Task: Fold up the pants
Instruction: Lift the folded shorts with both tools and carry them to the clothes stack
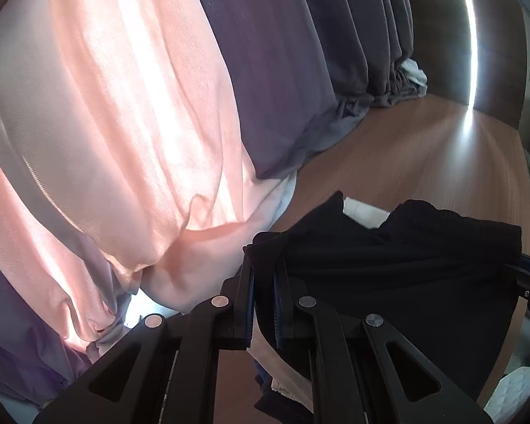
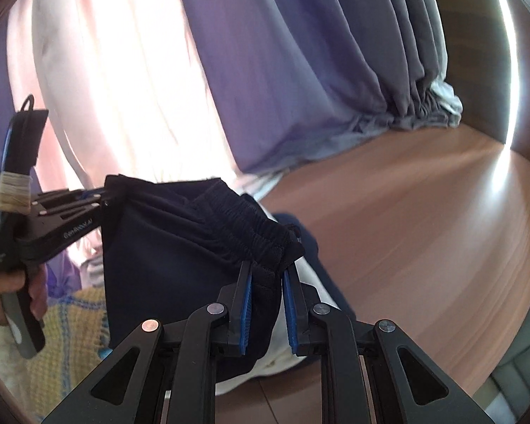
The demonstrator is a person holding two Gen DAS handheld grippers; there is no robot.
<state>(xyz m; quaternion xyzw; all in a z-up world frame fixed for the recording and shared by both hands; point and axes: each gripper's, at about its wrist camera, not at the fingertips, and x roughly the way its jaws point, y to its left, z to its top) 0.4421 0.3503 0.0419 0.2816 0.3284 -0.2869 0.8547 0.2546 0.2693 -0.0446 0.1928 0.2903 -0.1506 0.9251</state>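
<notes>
Left gripper (image 1: pixel 264 265) and right gripper (image 2: pixel 268 275) each pinch pants (image 2: pixel 180 233) waistband, lifted. You have folds remaining.

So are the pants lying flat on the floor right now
No, the pants hang in the air, pinched at the waistband between the right hand-held gripper and the left hand-held gripper, above the wooden floor.

pants (image 2: pixel 166 247) black all over, elastic waistband same black. gripper pads (image 2: pixel 246 304) bright blue, rest of grippers matte black. curtains (image 1: pixel 282 70) grey-purple, sheer one (image 1: pixel 130 123) peachy pink. floor (image 2: pixel 424 229) reddish-brown wood. blanket (image 2: pixel 67 339) yellow with blue check.
</notes>
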